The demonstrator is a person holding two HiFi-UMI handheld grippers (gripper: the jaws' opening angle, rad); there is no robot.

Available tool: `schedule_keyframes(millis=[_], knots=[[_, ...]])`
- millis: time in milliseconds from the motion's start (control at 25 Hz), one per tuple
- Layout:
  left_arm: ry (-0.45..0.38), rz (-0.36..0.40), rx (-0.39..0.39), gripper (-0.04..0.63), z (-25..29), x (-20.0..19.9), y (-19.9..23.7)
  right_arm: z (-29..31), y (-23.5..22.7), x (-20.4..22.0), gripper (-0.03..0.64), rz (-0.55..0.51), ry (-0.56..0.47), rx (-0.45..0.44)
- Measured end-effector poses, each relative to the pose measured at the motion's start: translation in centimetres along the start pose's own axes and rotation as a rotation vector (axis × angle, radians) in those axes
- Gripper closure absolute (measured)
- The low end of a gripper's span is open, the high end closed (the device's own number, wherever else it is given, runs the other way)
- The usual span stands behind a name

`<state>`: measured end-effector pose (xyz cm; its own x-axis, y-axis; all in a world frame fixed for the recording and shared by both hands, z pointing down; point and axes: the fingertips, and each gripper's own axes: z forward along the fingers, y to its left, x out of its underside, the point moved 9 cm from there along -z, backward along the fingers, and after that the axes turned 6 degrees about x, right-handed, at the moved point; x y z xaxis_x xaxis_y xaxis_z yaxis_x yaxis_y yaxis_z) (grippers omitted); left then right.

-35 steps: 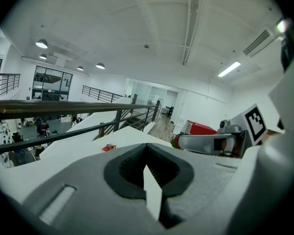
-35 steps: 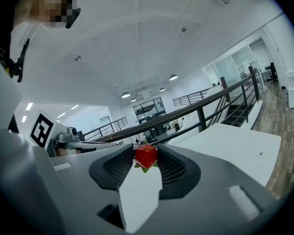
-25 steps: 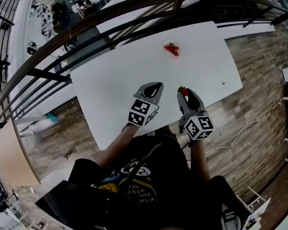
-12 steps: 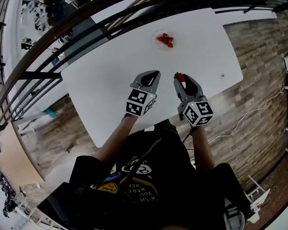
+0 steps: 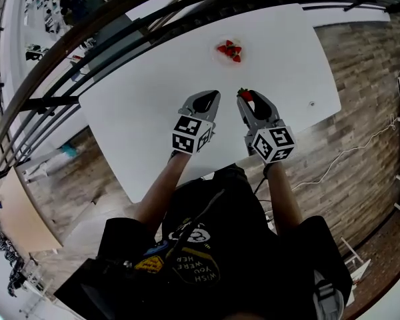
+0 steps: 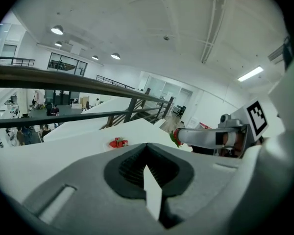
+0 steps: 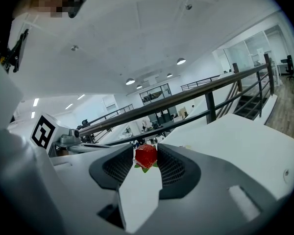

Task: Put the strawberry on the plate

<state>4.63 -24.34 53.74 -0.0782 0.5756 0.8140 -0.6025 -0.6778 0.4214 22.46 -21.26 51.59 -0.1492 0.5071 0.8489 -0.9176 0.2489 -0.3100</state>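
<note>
Right tool pinches a strawberry, left tool closed on nothing; plate with berries well ahead on white table

"WISH YOU WERE" on shirt

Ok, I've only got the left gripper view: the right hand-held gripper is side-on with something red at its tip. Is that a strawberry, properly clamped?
Observer: Yes. The right gripper view shows the strawberry pinched between the right hand-held gripper's pads, right at the tips.
Operator: Is it over the plate yet?
Observer: No. In the head view the plate lies further across the table, apart from the gripper.
Operator: Anything in the way?
Observer: The head view shows nothing lying between strawberry and plate; the only other mark is a small dark spot off to the right.
</note>
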Motion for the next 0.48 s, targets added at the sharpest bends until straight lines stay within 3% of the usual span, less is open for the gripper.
schedule_keyframes(millis=[200, 480], knots=[[0.063, -0.010, -0.022, 0.595, 2.6, 0.6, 2.6, 3.5, -2.5, 1.1, 0.460, 0.007, 0.058, 0.012], [0.085, -0.008, -0.030, 0.595, 4.6, 1.1, 4.1, 6.0, -4.0, 1.8, 0.460, 0.002, 0.088, 0.013]])
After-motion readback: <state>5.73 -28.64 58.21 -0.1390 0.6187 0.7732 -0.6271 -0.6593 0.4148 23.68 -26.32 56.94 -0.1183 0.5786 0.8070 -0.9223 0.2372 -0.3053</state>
